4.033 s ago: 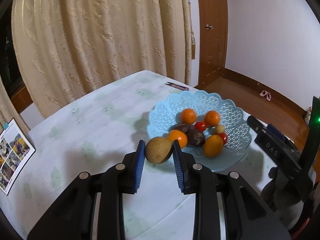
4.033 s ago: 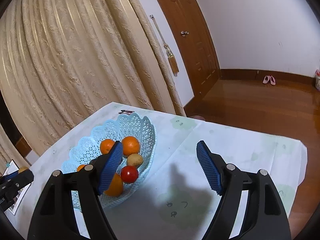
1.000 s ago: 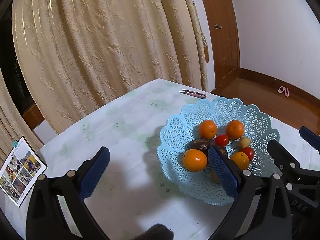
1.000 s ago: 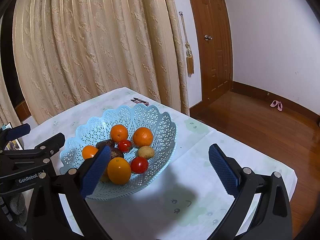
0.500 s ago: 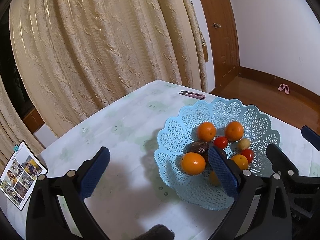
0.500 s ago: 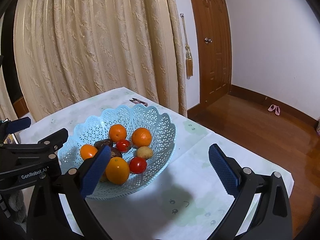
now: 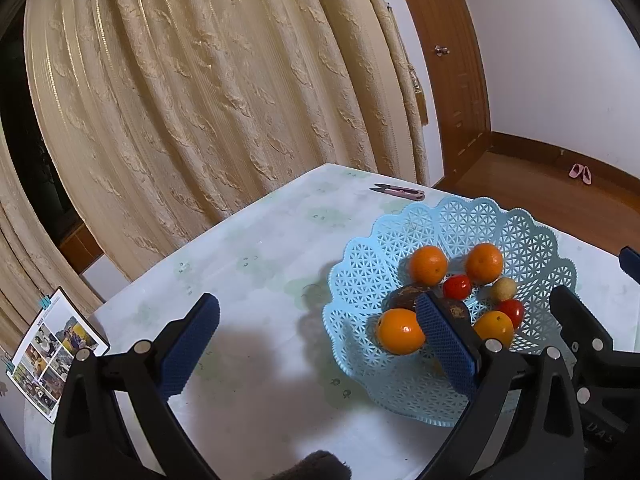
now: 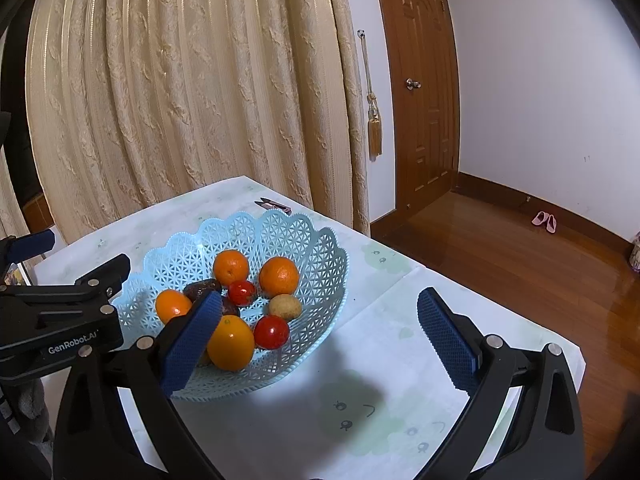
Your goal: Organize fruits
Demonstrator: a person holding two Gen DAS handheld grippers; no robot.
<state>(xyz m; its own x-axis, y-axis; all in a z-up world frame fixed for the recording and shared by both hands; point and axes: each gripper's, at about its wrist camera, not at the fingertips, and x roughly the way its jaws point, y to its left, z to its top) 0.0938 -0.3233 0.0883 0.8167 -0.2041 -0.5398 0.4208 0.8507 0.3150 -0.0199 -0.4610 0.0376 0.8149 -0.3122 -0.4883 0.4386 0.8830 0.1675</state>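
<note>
A light blue lattice basket (image 7: pixel 532 240) (image 8: pixel 316 252) stands on the white table and holds several oranges (image 7: pixel 428 265) (image 8: pixel 279 276), red tomatoes (image 7: pixel 457 286) (image 8: pixel 271 332), a small tan fruit (image 7: pixel 503 289) (image 8: pixel 284 306) and dark brown fruits (image 7: pixel 404 295) (image 8: pixel 198 288). My left gripper (image 7: pixel 316 338) is open and empty, raised above the table left of the basket. My right gripper (image 8: pixel 318 334) is open and empty, raised over the basket's right front. Each gripper shows in the other's view.
Pink thread snips (image 7: pixel 398 190) (image 8: pixel 274 204) lie at the table's far edge. A photo card (image 7: pixel 52 354) sits at the table's left. Cream curtains (image 7: pixel 220 80) hang behind. A wooden door (image 8: pixel 424 92), wood floor and pink slippers (image 8: pixel 545 222) are to the right.
Four seconds ago my left gripper was shut on a tan-brown fruit beside the basket; now it is open and empty. Over the last second both grippers rose and drew back slightly.
</note>
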